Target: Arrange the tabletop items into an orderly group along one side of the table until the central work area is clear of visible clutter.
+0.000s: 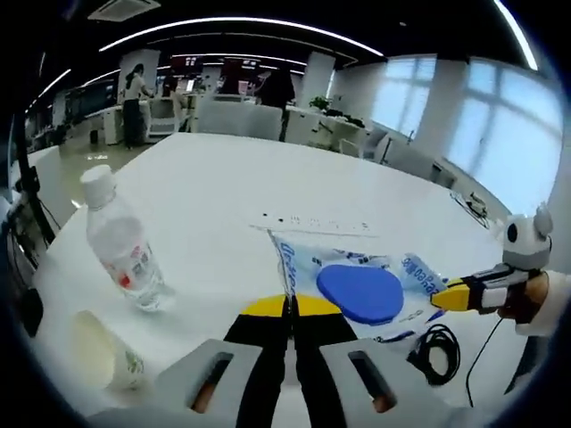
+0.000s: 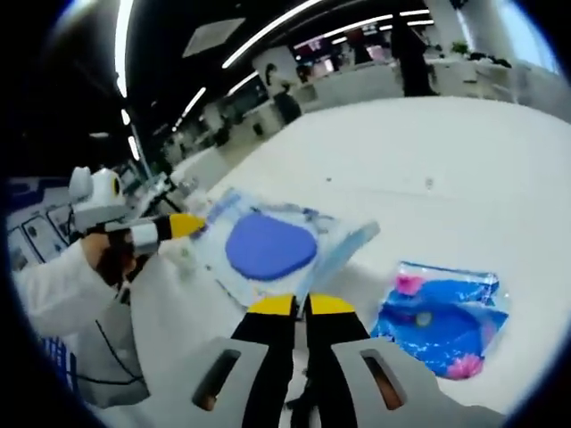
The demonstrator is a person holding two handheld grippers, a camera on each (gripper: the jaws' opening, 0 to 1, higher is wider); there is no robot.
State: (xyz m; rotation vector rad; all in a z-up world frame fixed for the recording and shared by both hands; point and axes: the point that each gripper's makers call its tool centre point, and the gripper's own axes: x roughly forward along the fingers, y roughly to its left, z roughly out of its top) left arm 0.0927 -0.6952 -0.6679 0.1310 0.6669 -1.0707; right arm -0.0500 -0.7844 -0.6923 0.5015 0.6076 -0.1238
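Left gripper view shows its own gripper (image 1: 289,308) with jaws pressed together, seemingly pinching the near edge of a clear packet (image 1: 357,278) holding a blue disc (image 1: 360,292). Right gripper view shows the right gripper (image 2: 300,305) likewise closed at that packet's rim; whether it grips cannot be told. On the white table (image 1: 268,192), a water bottle (image 1: 120,241) and paper cup (image 1: 98,349) stand toward the near edge, a black cable (image 1: 437,349) lies beside the packet, and a blue patterned pack (image 2: 442,316) lies apart. Judged so, grouping has barely begun; all 5 items remain loosely scattered.

Black tool (image 1: 289,308), yellow tips; apparently white sleeve (image 2: 53,276).
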